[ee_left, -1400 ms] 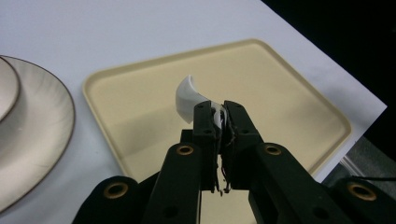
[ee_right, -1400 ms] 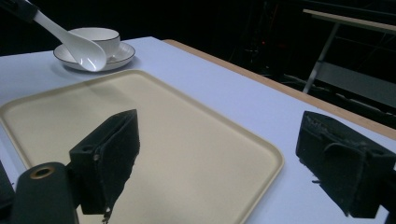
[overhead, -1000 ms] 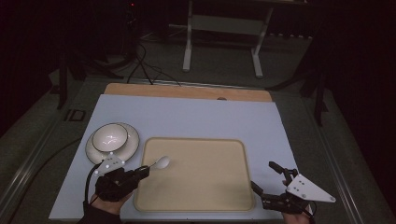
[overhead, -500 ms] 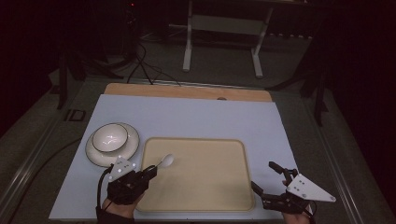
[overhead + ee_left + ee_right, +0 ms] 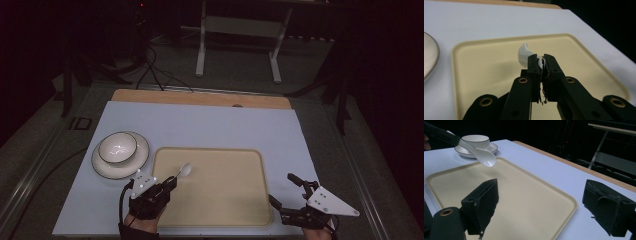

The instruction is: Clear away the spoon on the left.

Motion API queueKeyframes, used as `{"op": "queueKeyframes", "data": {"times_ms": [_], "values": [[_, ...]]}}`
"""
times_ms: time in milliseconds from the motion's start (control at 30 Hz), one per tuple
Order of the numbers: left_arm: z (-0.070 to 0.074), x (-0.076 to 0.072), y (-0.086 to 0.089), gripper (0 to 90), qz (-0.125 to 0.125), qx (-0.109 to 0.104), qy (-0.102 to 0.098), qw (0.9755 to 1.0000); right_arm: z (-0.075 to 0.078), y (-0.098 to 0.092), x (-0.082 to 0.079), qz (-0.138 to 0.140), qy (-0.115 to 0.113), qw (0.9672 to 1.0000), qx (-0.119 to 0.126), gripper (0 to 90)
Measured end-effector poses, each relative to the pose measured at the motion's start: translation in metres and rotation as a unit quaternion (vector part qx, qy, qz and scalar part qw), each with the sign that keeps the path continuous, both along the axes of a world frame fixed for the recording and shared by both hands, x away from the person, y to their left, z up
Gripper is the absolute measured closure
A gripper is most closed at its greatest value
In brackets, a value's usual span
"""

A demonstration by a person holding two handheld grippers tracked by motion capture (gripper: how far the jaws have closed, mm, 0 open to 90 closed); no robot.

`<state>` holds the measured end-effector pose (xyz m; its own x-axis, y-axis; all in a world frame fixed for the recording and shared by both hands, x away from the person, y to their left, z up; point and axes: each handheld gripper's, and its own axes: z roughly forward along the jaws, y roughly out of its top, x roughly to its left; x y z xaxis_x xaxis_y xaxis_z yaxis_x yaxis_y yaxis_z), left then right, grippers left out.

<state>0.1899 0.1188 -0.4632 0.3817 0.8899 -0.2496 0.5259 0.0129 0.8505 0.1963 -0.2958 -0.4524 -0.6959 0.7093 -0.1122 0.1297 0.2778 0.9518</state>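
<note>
The left gripper (image 5: 167, 182) pinches the handle of a glossy white ceramic spoon (image 5: 184, 170), whose bowl juts forward over the near-left part of the smooth, cream-coloured tray (image 5: 225, 200). The spoon seems to hang just above the tray, though the gap is hard to judge. The right gripper (image 5: 282, 192), fingers spread and empty, rests well apart at the tray's right corner.

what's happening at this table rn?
A person works two handheld claws over a light blue table. The left claw is shut on the handle of a white spoon, holding its bowl above the left part of a beige tray. The right claw is open and holds nothing, at the tray's near right corner. A bowl on a plate sits left of the tray.
</note>
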Motion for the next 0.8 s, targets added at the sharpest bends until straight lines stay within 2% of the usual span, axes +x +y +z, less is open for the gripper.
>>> {"op": "queueKeyframes", "data": {"times_ms": [33,100,133,167,300,467,533,600,767,800], "values": [[-0.002,0.000,-0.001,85.2,0.008,0.004,-0.007,0.9999,0.000,0.000,0.000,0.000,0.000,1.0000,0.000,13.6],[-0.003,0.001,-0.002,85.2,0.013,0.003,-0.003,0.9999,0.000,0.000,0.000,0.001,0.001,1.0000,0.001,13.6],[-0.005,0.001,-0.003,85.2,0.017,-0.001,-0.007,0.9998,0.000,0.000,0.000,0.001,0.001,1.0000,0.002,13.6],[-0.006,0.002,-0.006,85.2,0.022,0.005,-0.010,0.9997,0.000,0.000,0.000,0.002,0.001,1.0000,0.003,13.6],[-0.014,0.004,-0.012,85.2,0.033,0.006,-0.017,0.9993,0.000,0.000,0.000,0.001,0.001,1.0000,0.002,13.6],[-0.024,0.008,-0.017,85.2,0.060,0.007,-0.024,0.9979,0.000,-0.001,-0.001,0.003,0.002,1.0000,0.002,13.7],[-0.027,0.009,-0.019,85.2,0.068,0.013,-0.026,0.9972,0.000,-0.001,-0.001,0.003,0.003,1.0000,0.003,13.7],[-0.032,0.011,-0.018,85.2,0.075,0.001,-0.018,0.9970,-0.001,-0.002,0.000,0.003,0.003,1.0000,0.004,13.6],[-0.043,0.013,-0.022,85.1,0.084,0.016,-0.011,0.9963,-0.001,-0.001,0.000,0.003,0.005,1.0000,0.002,13.6],[-0.045,0.012,-0.021,85.1,0.084,0.010,-0.008,0.9964,-0.001,-0.001,0.000,0.003,0.005,1.0000,0.002,13.7]]}}
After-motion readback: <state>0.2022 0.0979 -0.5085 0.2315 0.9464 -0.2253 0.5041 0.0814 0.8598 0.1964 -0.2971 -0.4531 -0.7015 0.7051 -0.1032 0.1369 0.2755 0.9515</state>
